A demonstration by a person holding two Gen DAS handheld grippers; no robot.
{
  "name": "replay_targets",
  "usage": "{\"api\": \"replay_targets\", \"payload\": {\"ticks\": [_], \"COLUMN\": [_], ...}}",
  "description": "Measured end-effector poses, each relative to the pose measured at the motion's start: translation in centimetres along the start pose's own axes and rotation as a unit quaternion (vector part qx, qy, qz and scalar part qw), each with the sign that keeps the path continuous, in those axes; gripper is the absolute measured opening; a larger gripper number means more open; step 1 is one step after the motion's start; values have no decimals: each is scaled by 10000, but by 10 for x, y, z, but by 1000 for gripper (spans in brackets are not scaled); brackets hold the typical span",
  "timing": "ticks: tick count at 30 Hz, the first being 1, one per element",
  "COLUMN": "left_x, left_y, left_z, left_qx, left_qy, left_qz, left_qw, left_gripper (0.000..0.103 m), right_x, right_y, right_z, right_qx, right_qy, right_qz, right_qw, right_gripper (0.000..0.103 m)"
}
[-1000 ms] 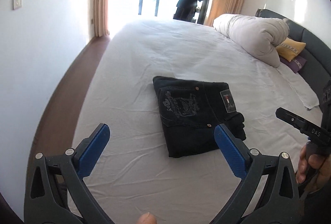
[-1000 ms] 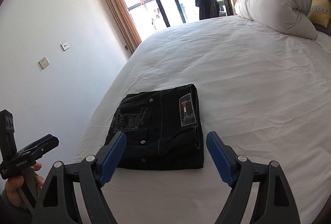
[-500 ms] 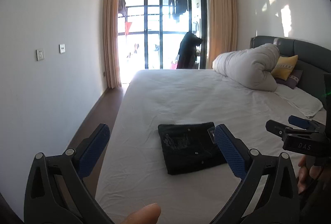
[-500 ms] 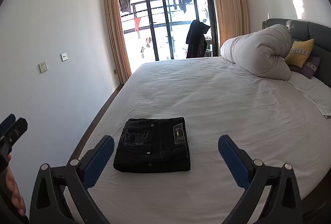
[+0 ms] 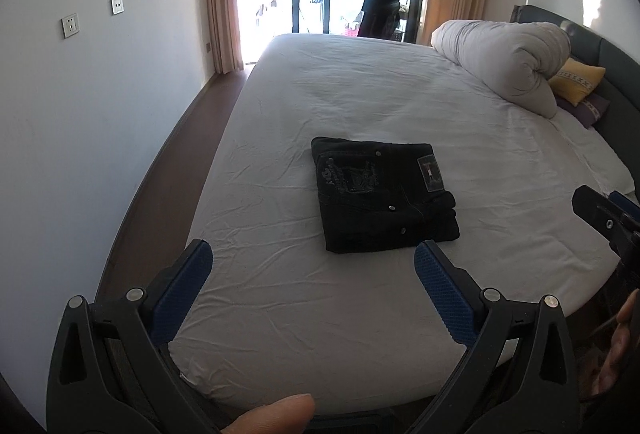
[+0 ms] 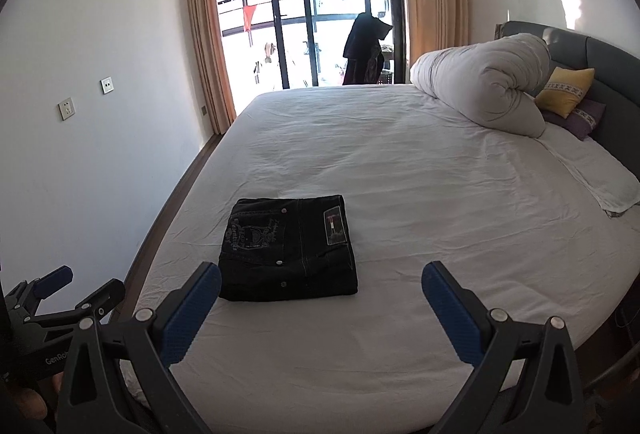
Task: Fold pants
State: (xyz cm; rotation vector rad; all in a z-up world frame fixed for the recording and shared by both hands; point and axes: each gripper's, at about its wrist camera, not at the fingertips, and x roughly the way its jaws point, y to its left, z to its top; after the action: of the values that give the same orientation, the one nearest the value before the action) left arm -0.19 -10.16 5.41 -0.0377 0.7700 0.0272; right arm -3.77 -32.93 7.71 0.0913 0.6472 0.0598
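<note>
- Left wrist view: the pants [image 5: 384, 199], dark denim, are seen folded into a compact block on the white sheet of the bed [image 5: 360, 93], toward the near-left part of the mattress and well apart from the rolled duvet [image 5: 504, 61]. The left gripper [image 5: 312, 266] is held wide open above the near edge of the bed, with nothing between its pads. A thicker, stepped stack of layers is shown at the block's right side.
- Right wrist view: the same block [image 6: 288, 248] is seen lying flat, its patch and rivets uppermost. The right gripper [image 6: 322, 292] is spread to its widest and nothing is gripped; the pants lie just beyond its left finger [image 6: 192, 310].
- Handling, as judged: the denim is expected to be fairly heavy, limp yet thick, and not slippery. If the bundle must be moved, all layers should be pinched together at the folded edge, since a hold on the top layer alone would likely open the fold.
</note>
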Motion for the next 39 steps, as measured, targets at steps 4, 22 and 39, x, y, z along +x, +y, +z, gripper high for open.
{"api": "replay_targets", "payload": {"ticks": [4,22,39], "left_x": [23,73,84], "left_y": [-3,3,4], "left_z": [0,7,6], "left_qx": [3,-82,-144], "left_qy": [198,601,688], "left_qz": [-30,-5,9], "left_qw": [9998,9982,9975], "left_gripper": [103,103,103], "right_x": [11,46,60], "right_y": [-1,5,11], "right_z": [-3,-9,-12], "right_qx": [9,-125,-179], "right_qy": [109,492,680], "right_qz": [-102,-156,-151], "right_qw": [9999,9986,9974], "right_gripper": [103,103,103]}}
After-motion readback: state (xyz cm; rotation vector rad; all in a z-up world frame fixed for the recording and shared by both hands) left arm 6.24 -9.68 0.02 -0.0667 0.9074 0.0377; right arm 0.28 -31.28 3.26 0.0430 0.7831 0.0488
